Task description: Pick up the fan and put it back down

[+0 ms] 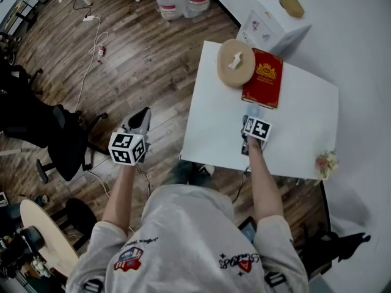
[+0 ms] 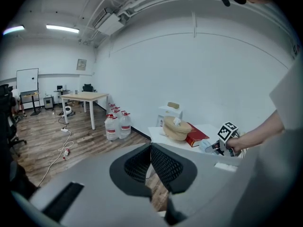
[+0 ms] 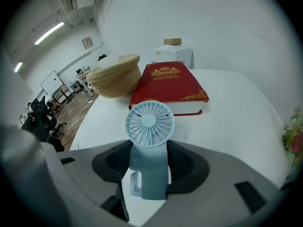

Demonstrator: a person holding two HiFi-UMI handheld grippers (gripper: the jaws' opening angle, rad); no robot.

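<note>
1. A white table (image 1: 305,108) stands on a wood-plank floor (image 1: 140,60).
2. At its far side a red book (image 1: 263,78) lies flat, with a round woven basket (image 1: 235,63) just beside it on the left.
3. The right gripper (image 1: 250,119) is over the table's near part, a pale blue fan (image 1: 252,110) at its tip.
4. The left gripper (image 1: 142,119) hangs over the floor, left of the table.
5. A small bunch of flowers (image 1: 327,162) sits near the table's right corner.

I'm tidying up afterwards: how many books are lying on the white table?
1: the red book lies at the far end of the table, beside the woven basket, beyond the fan. No other shows.
</note>
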